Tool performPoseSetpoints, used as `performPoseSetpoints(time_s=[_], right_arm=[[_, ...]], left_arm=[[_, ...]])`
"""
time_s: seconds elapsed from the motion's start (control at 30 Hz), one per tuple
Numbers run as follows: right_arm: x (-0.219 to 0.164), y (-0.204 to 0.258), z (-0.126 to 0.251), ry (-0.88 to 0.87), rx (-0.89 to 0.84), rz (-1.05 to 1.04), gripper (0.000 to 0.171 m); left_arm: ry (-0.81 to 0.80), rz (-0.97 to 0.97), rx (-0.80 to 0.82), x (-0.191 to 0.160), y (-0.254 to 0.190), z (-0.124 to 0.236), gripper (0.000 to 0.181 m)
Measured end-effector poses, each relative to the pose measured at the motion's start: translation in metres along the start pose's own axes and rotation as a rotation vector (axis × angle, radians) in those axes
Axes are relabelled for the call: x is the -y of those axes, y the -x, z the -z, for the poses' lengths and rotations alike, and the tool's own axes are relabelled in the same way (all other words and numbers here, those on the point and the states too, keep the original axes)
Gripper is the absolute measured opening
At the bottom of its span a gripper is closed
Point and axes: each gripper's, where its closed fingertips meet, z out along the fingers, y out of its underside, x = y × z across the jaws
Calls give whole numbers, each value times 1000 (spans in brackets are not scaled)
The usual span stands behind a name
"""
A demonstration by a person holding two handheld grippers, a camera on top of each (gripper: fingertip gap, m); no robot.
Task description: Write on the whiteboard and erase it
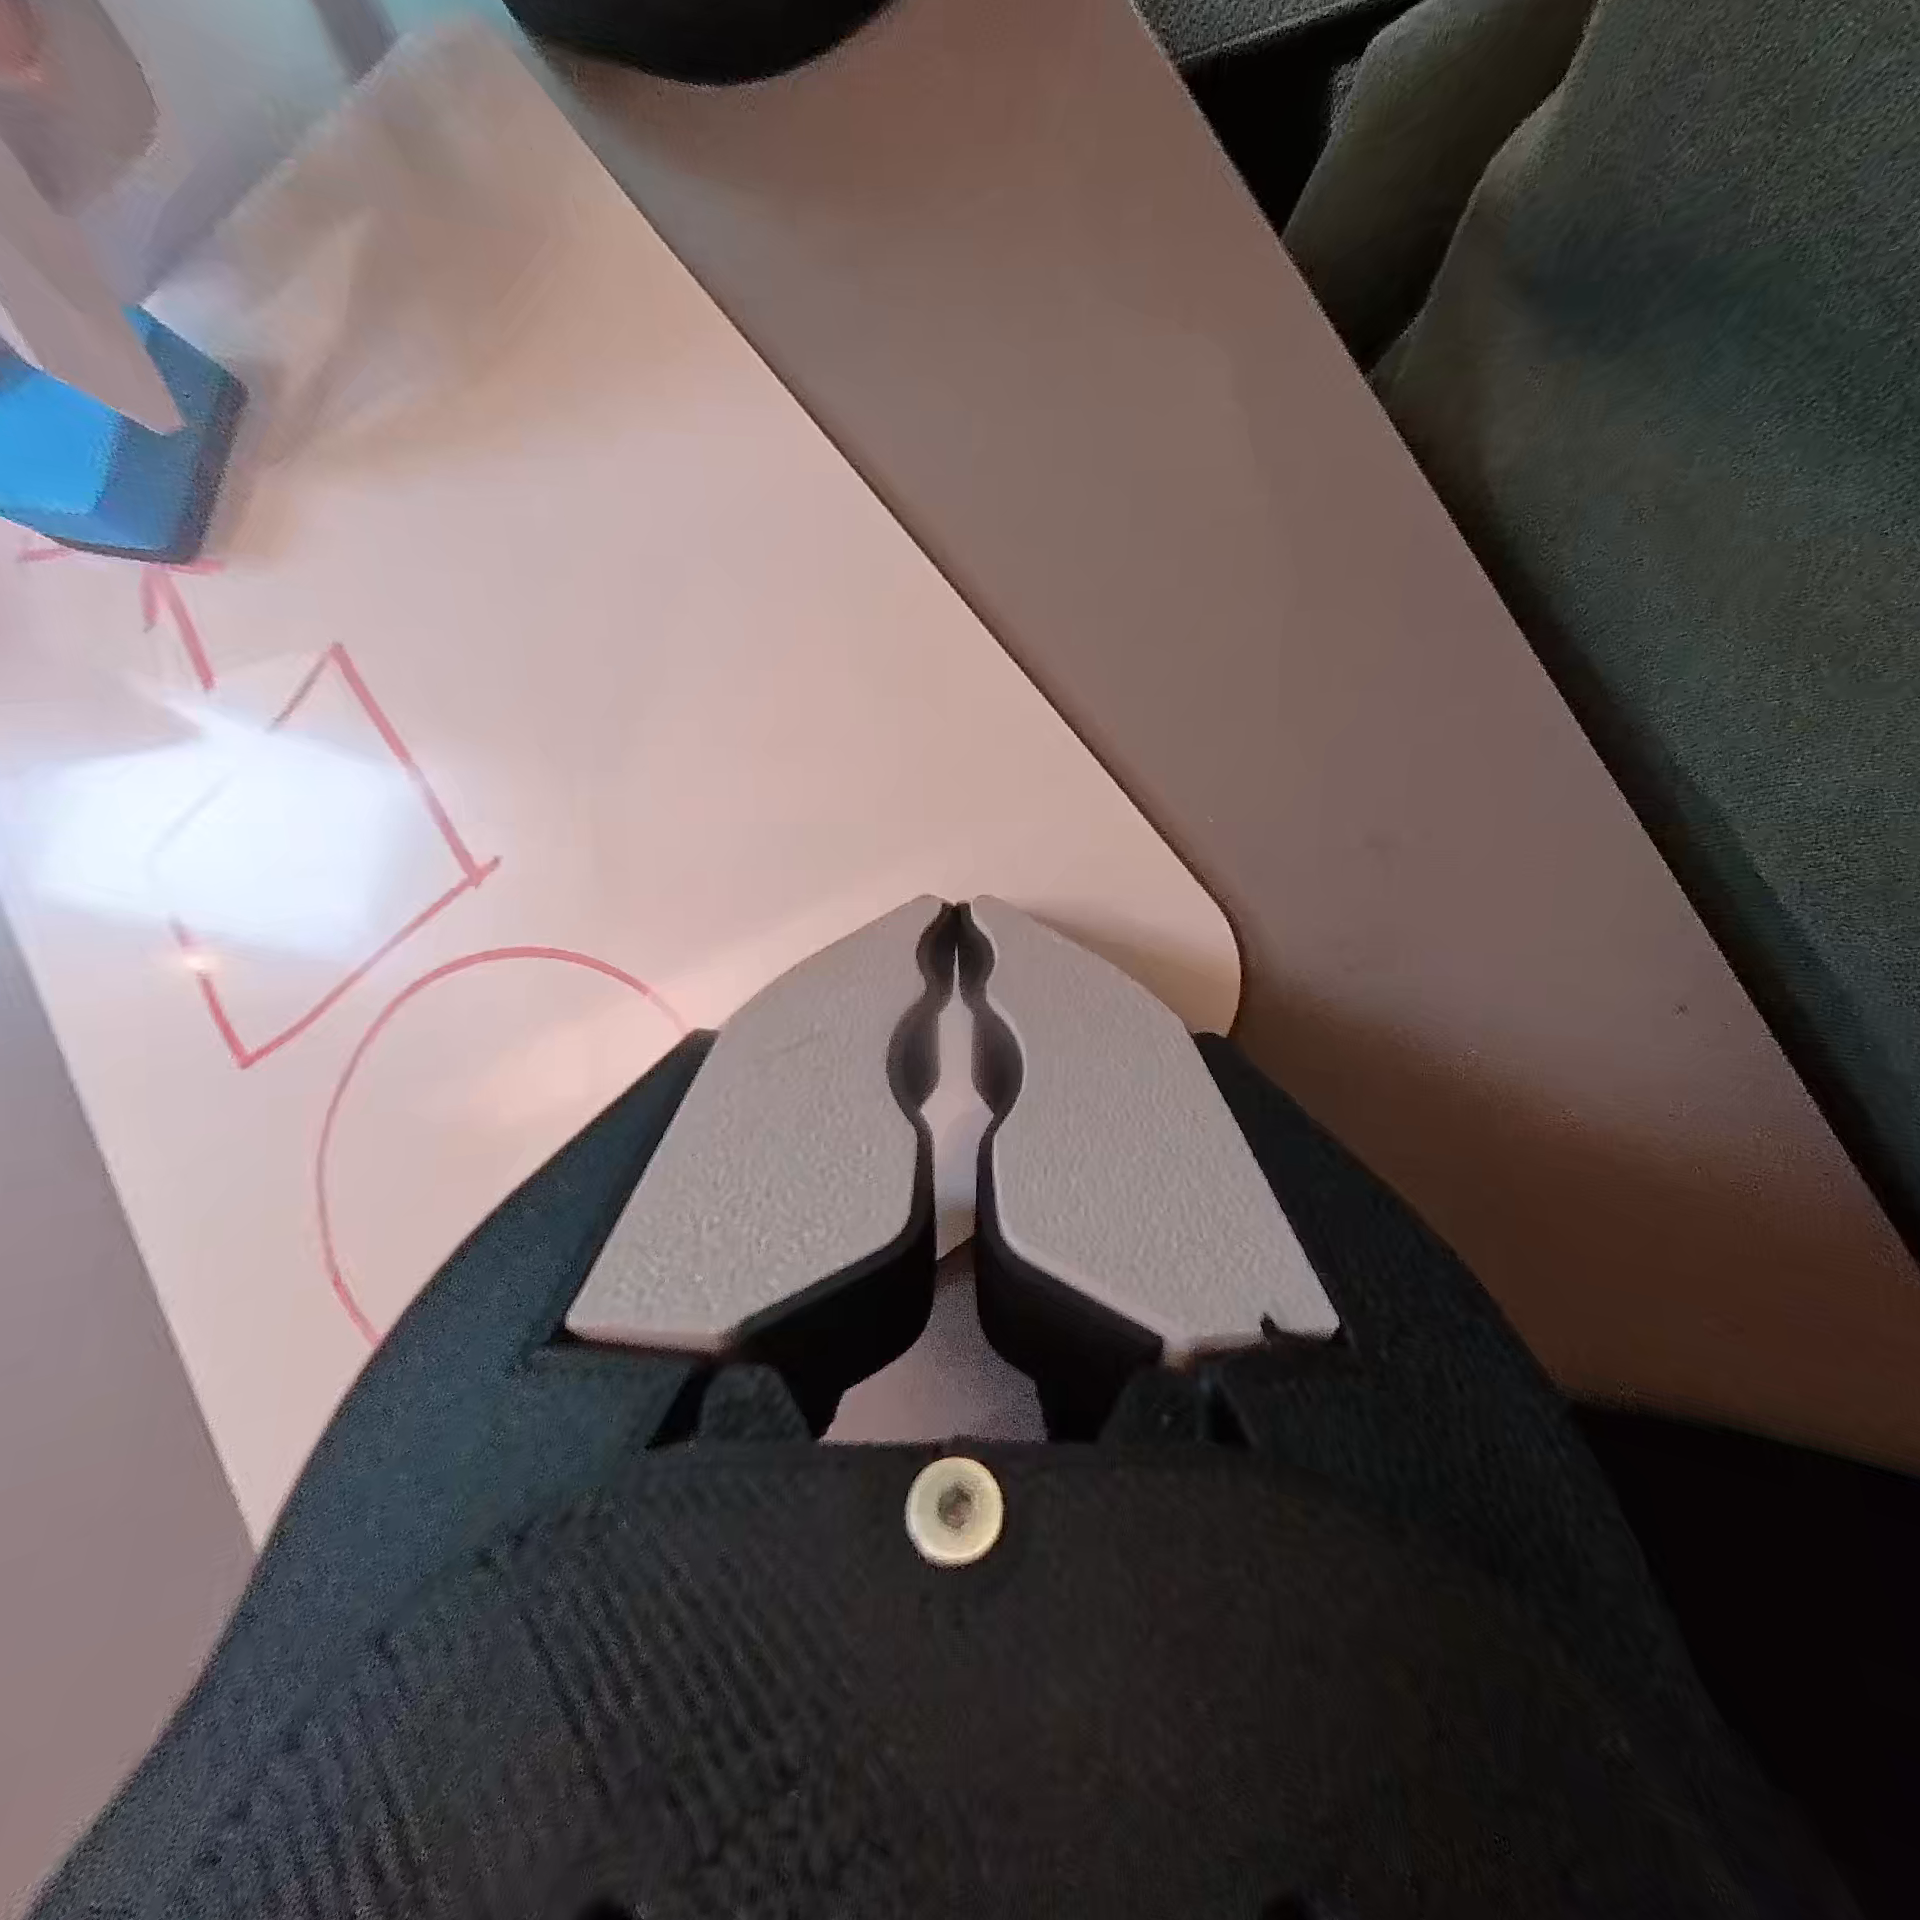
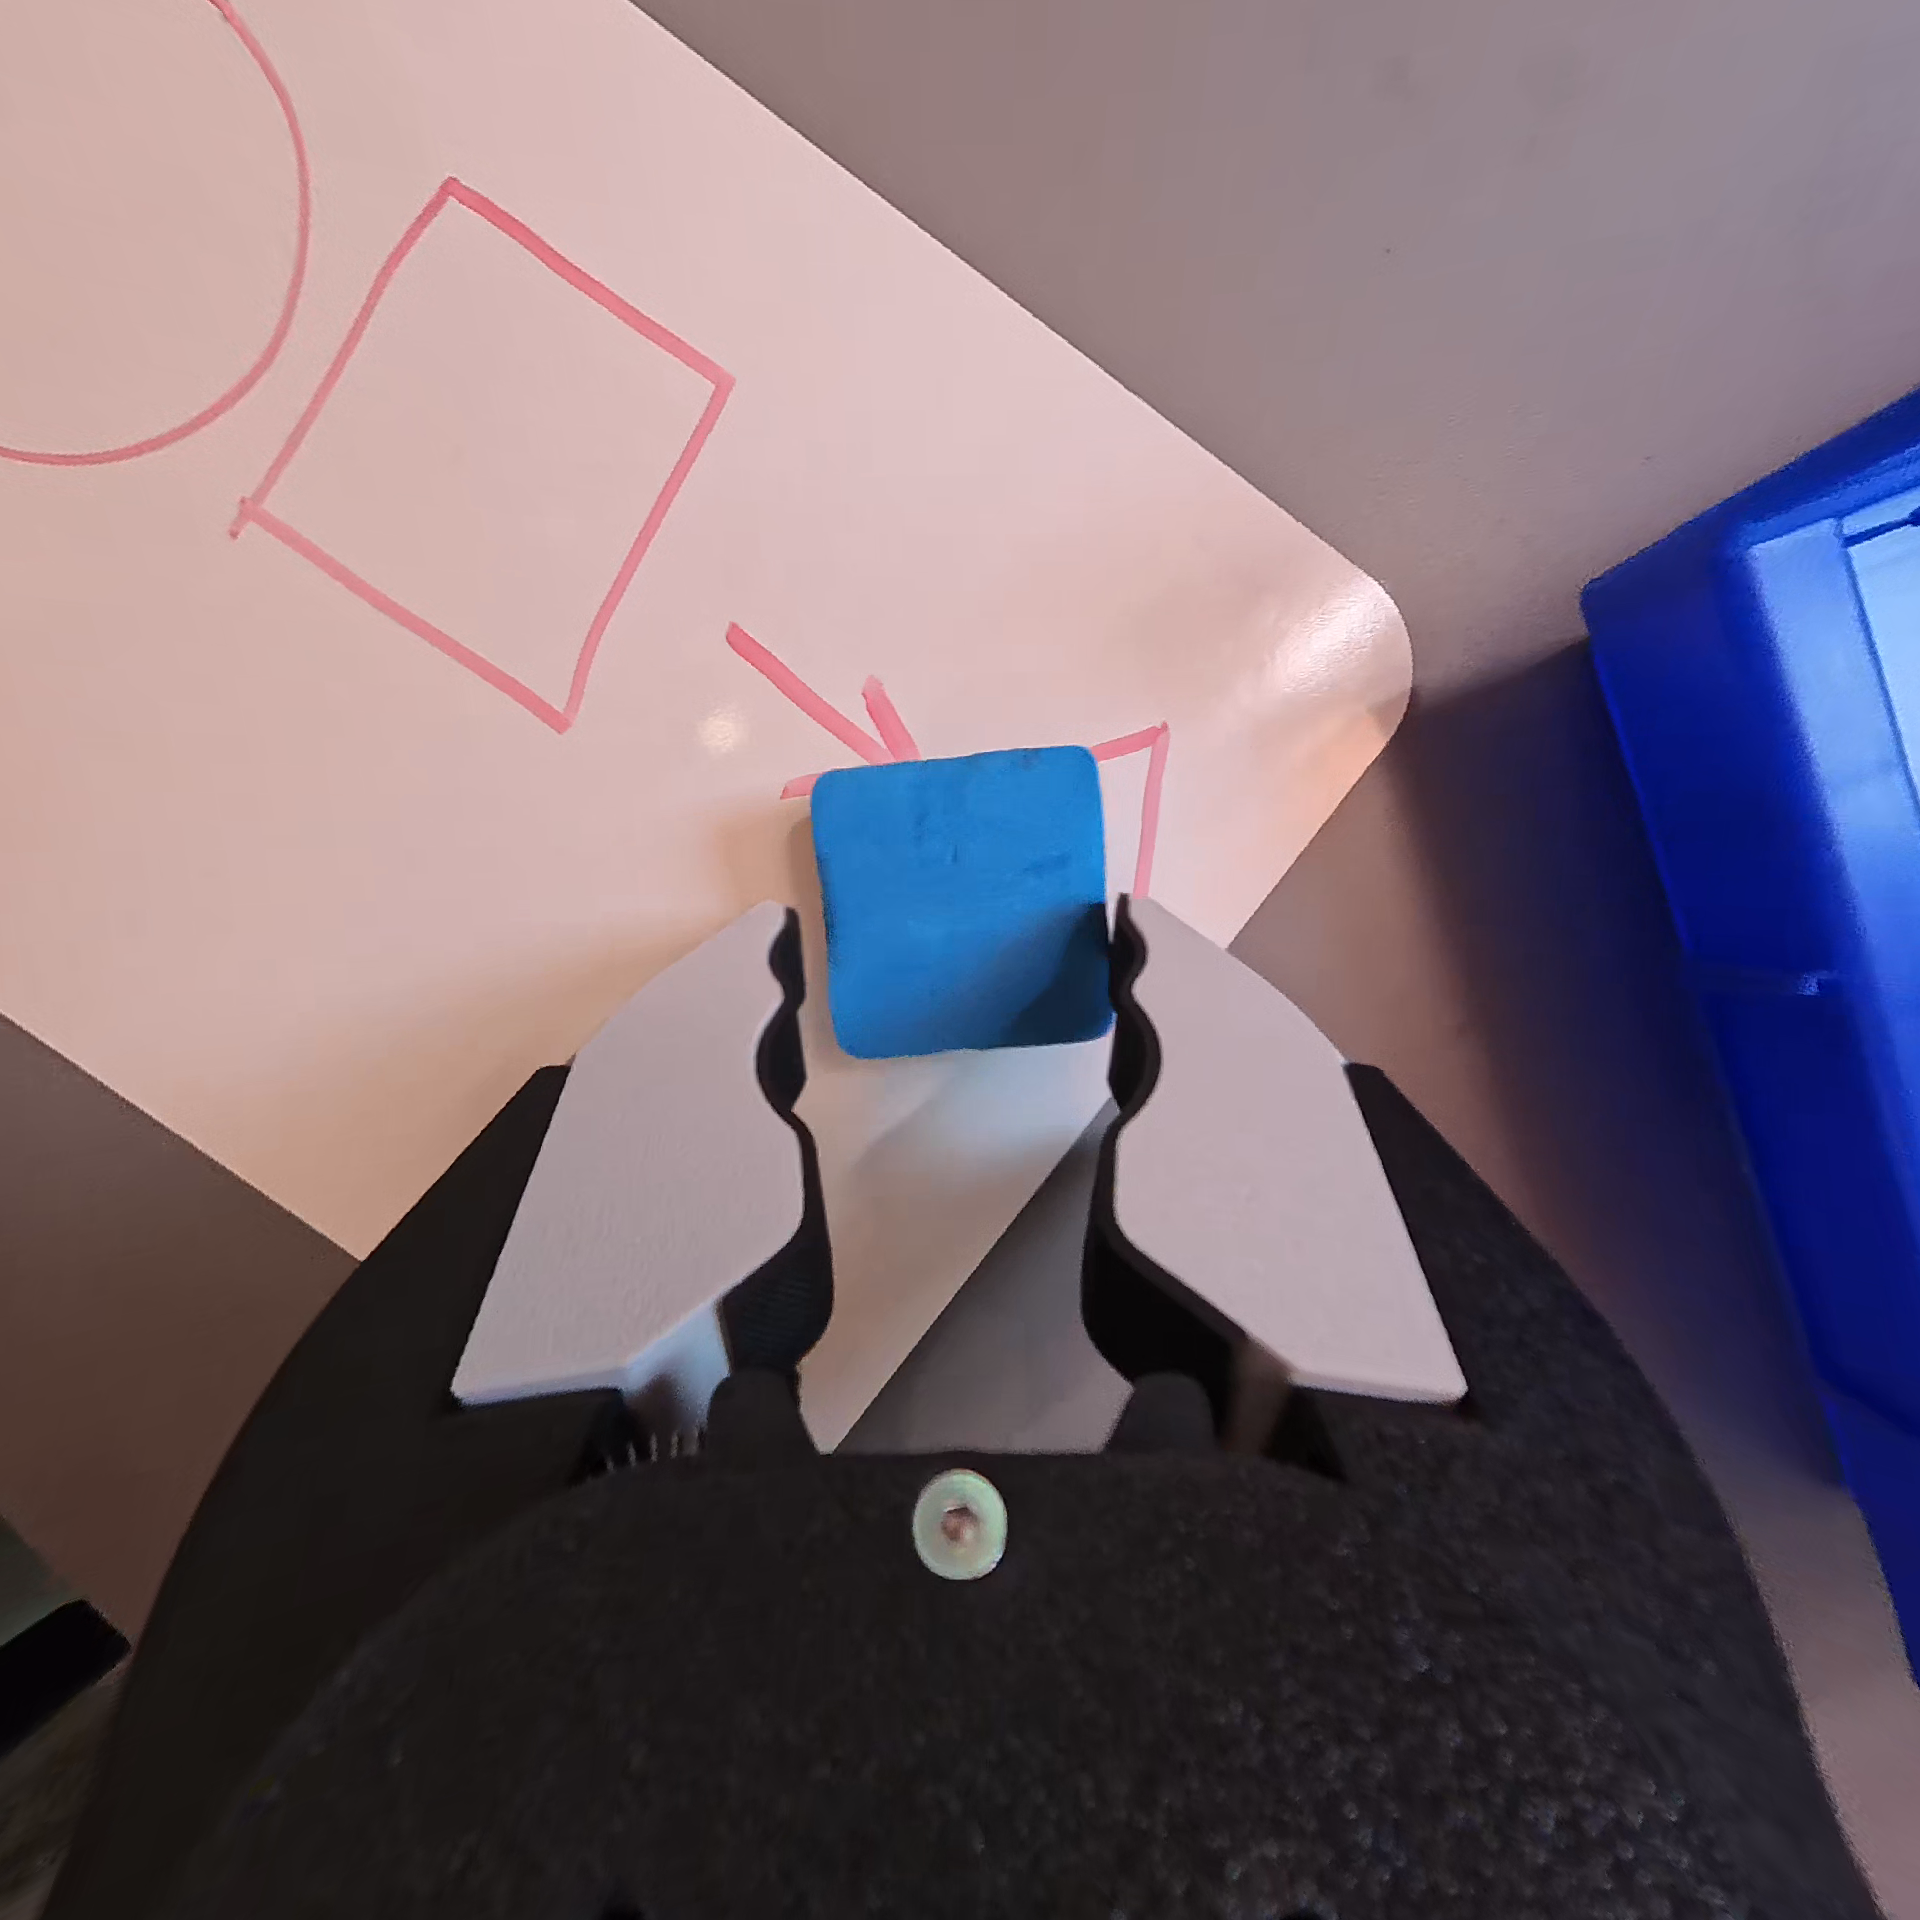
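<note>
A white whiteboard (image 2: 935, 436) lies flat on a brown table (image 2: 1351, 260). It bears red marker drawings: a circle (image 2: 281, 312), a square (image 2: 499, 457), an arrow (image 2: 810, 696) and part of another shape (image 2: 1148, 800). My right gripper (image 2: 956, 925) is shut on a blue eraser (image 2: 956, 894) pressed on the board over that last shape. My left gripper (image 1: 958, 914) is shut and empty, its tips on the board's near corner (image 1: 1195, 935). The left wrist view shows the eraser (image 1: 94, 468) with the right gripper's fingers (image 1: 104, 343) far left, and the square (image 1: 343, 852).
A blue plastic bin (image 2: 1787, 883) stands on the table right of the board. Dark green cloth (image 1: 1662, 468) lies past the table's edge in the left wrist view. A dark round object (image 1: 707, 31) sits at the table's far end. One gripper's finger ends stand about 25 centimetres off the other's.
</note>
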Motion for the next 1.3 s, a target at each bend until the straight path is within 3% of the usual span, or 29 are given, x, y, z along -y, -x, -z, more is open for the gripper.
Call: performPoseSetpoints(time_s=[0.17, 0.27, 0.43, 0.6, 0.77, 0.87, 0.97, 1.07, 1.3], right_arm=[[2, 5, -3, -34, 9, -30, 50], [-7, 10, 1, 31, 19, -1, 49], [8, -32, -5, -8, -34, -122, 49], [17, 27, -12, 13, 91, 38, 50], [9, -29, -6, 7, -19, -135, 49], [25, 13, -16, -18, 25, -32, 50], [8, 42, -9, 64, 73, 65, 49], [-5, 0, 1, 52, 24, -80, 50], [-1, 1, 1, 27, 18, -53, 61]], left_arm=[[4, 3, 18, 0, -1, -1, 0], [0, 10, -3, 1, -5, -1, 1], [-2, 2, 11, 2, -6, -2, 1], [3, 16, 26, -1, -3, 0, 0], [1, 16, 27, 0, -4, -1, 1], [-7, 27, 21, 0, -5, -1, 0], [-9, 27, 25, 1, -5, -1, 1], [-3, 10, 34, 2, -7, -1, 1], [-14, 18, 29, 3, -8, -1, 1]])
